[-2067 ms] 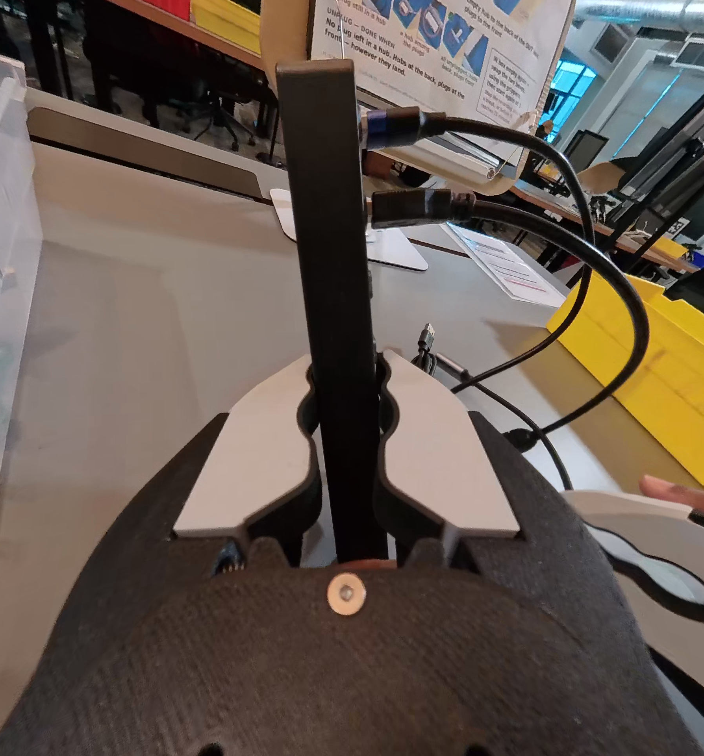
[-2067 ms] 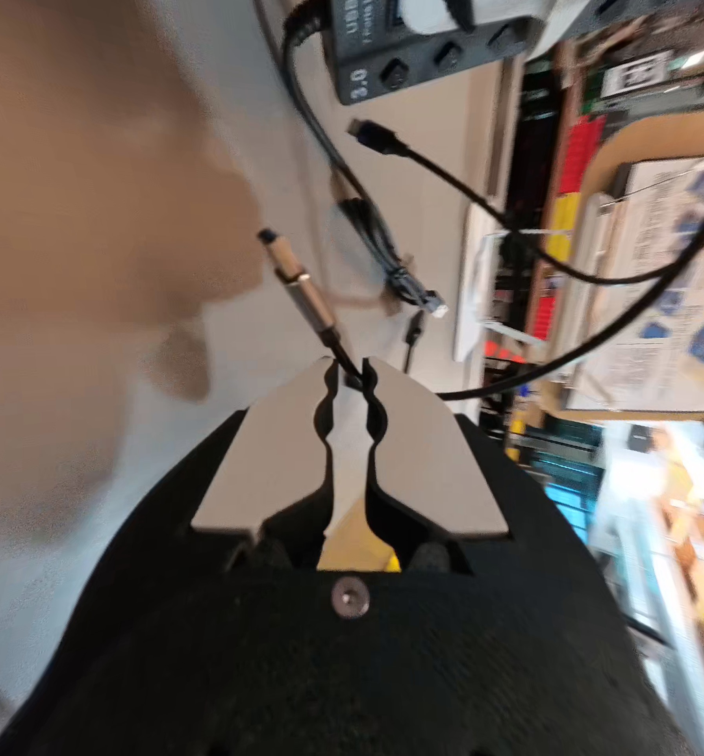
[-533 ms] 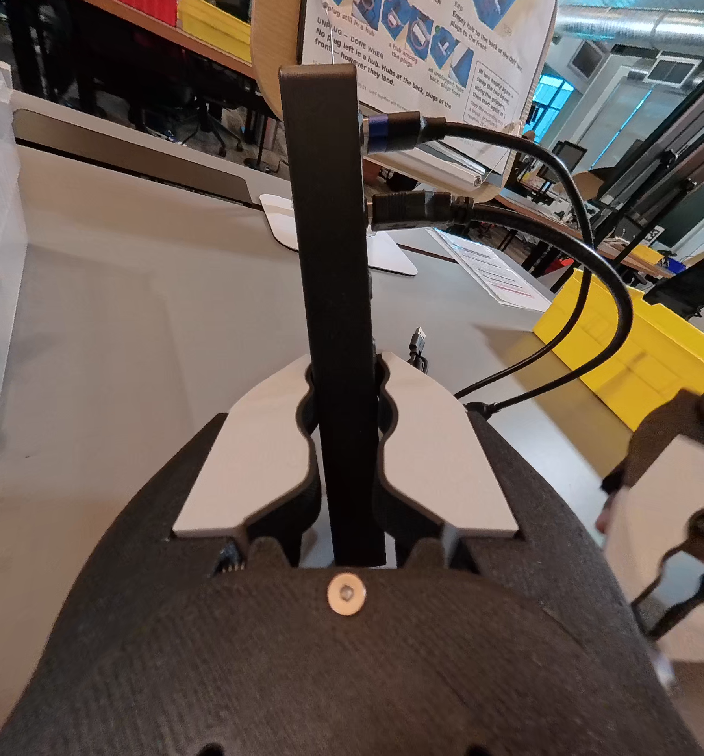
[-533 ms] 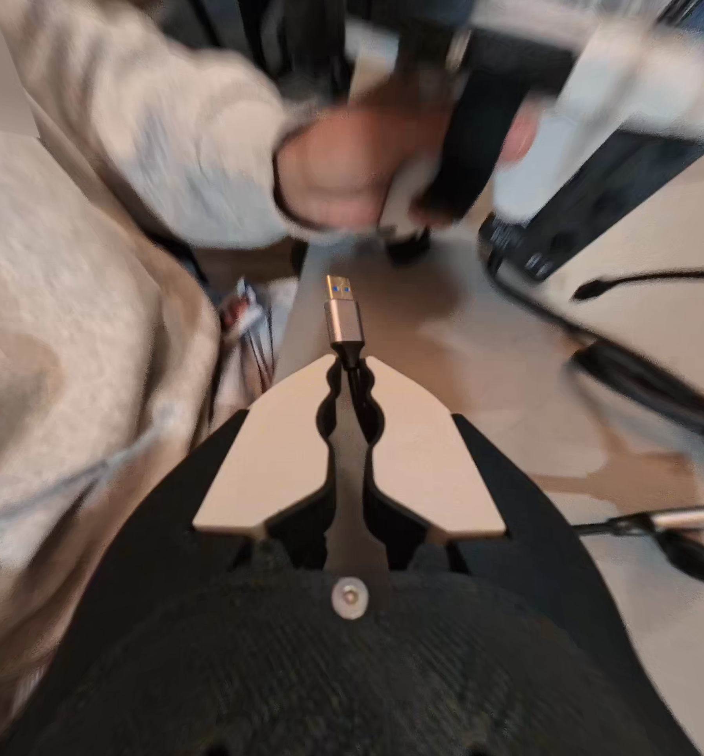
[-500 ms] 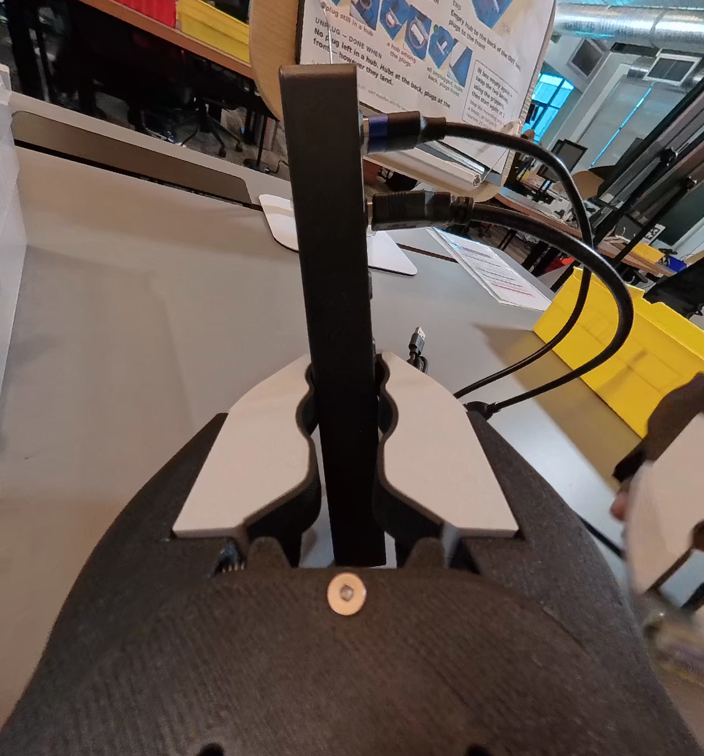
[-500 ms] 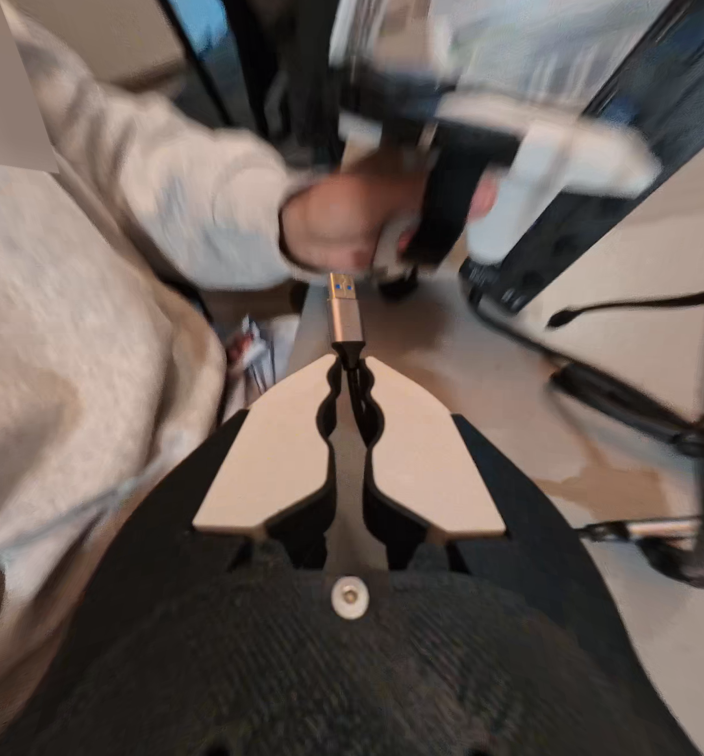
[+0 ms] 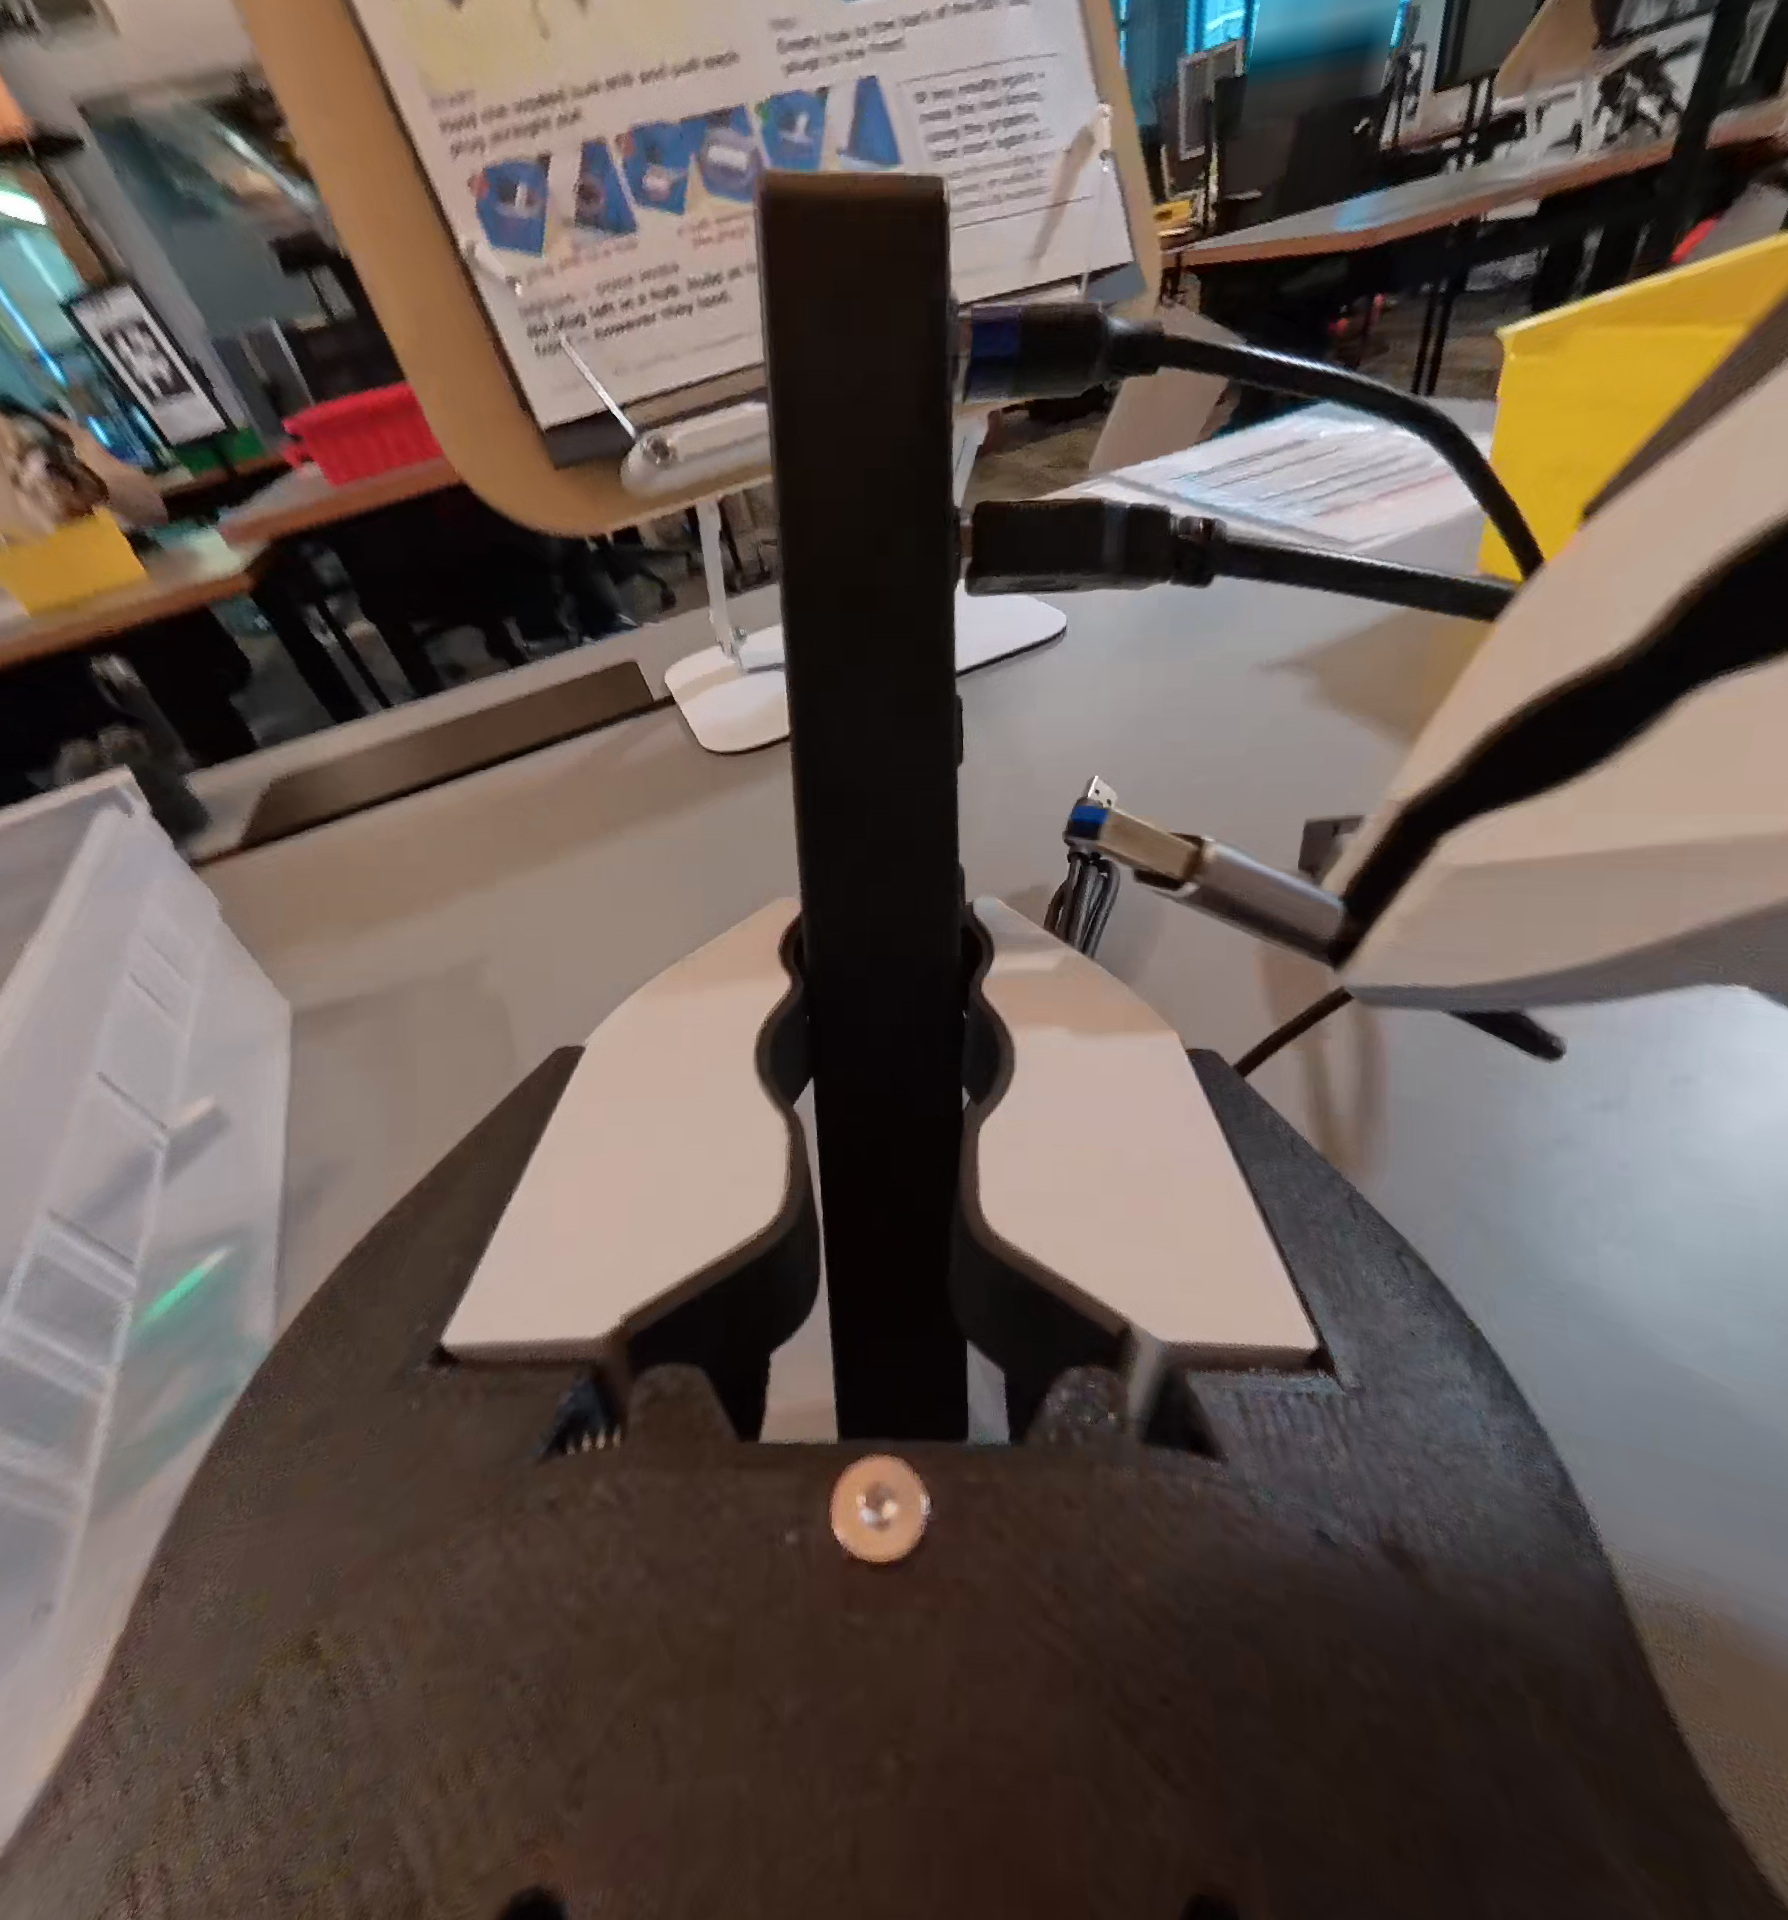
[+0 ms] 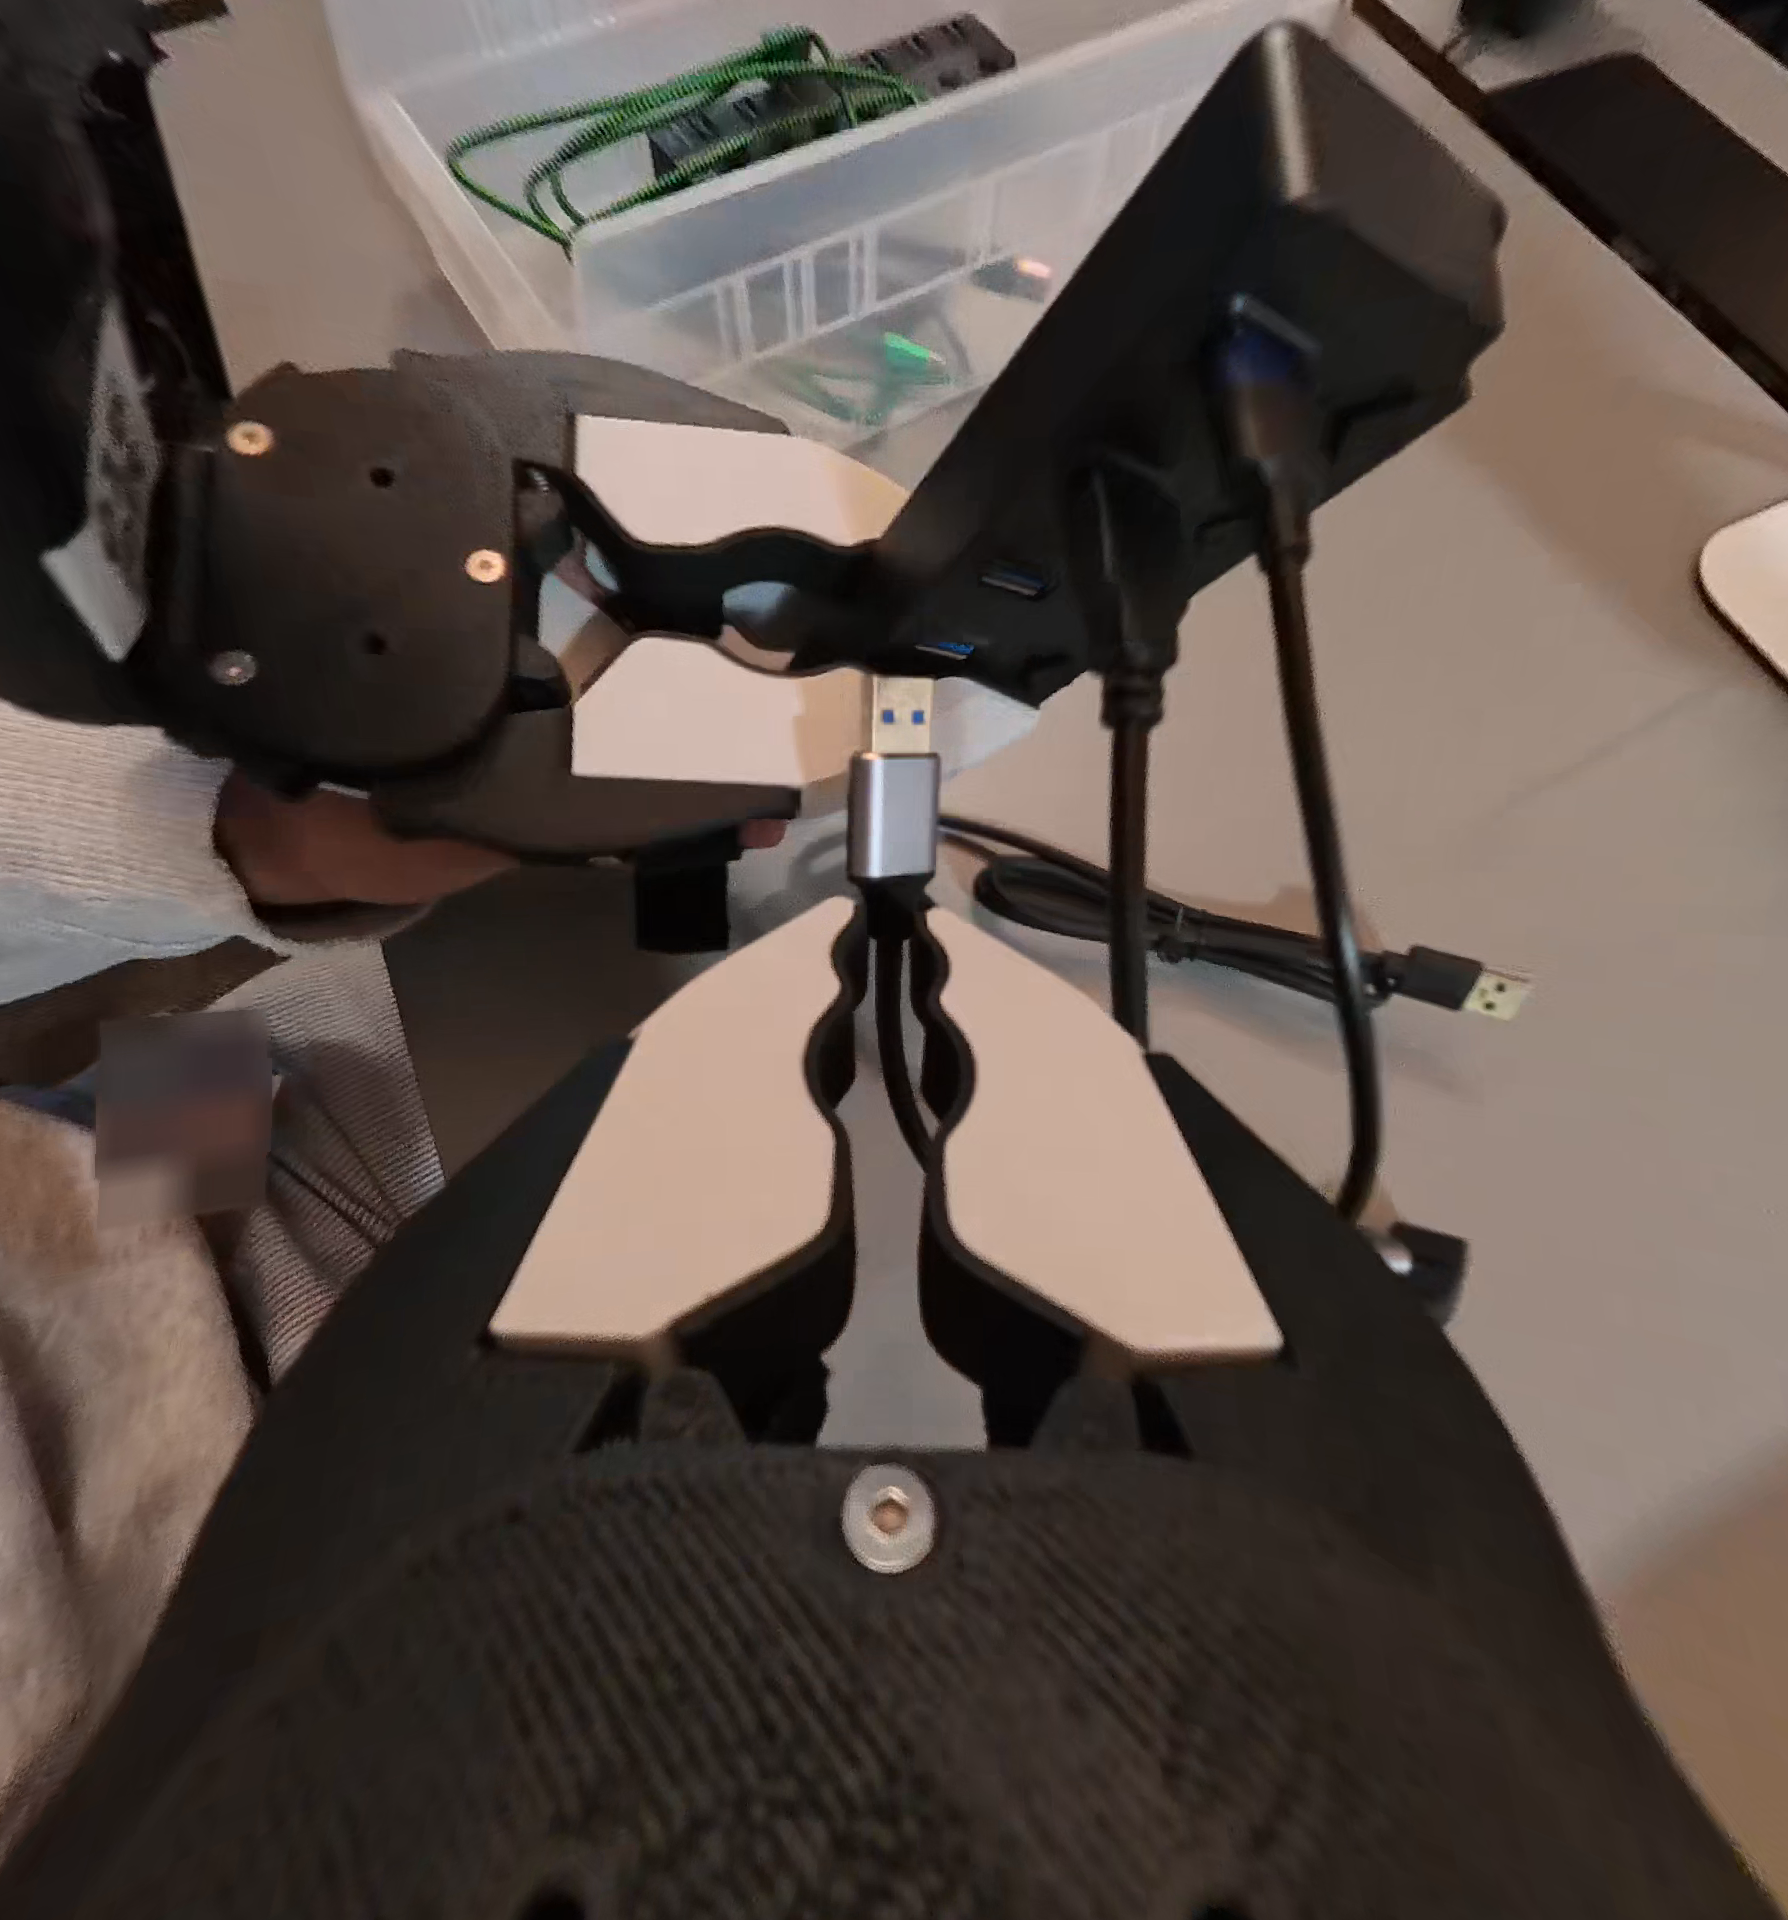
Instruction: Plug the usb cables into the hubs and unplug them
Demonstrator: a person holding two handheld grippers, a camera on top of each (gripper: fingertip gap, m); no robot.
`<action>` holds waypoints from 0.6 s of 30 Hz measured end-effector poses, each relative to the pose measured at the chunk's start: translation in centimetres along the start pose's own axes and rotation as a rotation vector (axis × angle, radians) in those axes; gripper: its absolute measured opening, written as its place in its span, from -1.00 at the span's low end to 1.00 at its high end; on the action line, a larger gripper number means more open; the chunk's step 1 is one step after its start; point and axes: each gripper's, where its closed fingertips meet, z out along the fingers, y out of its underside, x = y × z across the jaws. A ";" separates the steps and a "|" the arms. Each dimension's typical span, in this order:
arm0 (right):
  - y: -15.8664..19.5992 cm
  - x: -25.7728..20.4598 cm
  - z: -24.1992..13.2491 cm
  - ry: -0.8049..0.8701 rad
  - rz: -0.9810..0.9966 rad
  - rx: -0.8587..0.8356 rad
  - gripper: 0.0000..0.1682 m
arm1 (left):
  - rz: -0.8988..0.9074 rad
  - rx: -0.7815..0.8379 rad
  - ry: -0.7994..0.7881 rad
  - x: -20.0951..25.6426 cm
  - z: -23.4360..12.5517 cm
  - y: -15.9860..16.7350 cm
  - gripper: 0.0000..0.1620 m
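Beyond right gripper (image 8: 885,925): silver plug (image 8: 892,826).

— What sort of place is this?

— A lab or workshop, an open shared room. Rows of long dark-legged workbenches (image 7: 1389,223) run across the back, and a red plastic basket (image 7: 365,447) sits on one of them.

— And up close?

— A pale grey worktable (image 7: 1596,1195) with a yellow plastic parts bin (image 7: 1638,384), a clear plastic storage tub (image 8: 765,239) holding green braided cables (image 8: 661,114), and a printed instruction sheet with blue pictures (image 7: 724,156) clipped on a white-footed stand.
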 end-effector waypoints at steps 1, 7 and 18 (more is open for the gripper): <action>0.1 0.1 -0.1 0.006 0.007 -0.013 -0.91 | 0.036 0.009 -0.004 0.2 0.0 -0.2 -0.69; 0.1 0.9 -1.1 0.043 0.061 -0.041 -0.91 | 0.098 0.017 -0.001 0.9 0.0 -0.2 -0.69; 0.4 1.4 -1.7 0.121 0.006 -0.093 -0.91 | 0.128 0.040 0.029 1.8 -0.2 -0.6 -0.68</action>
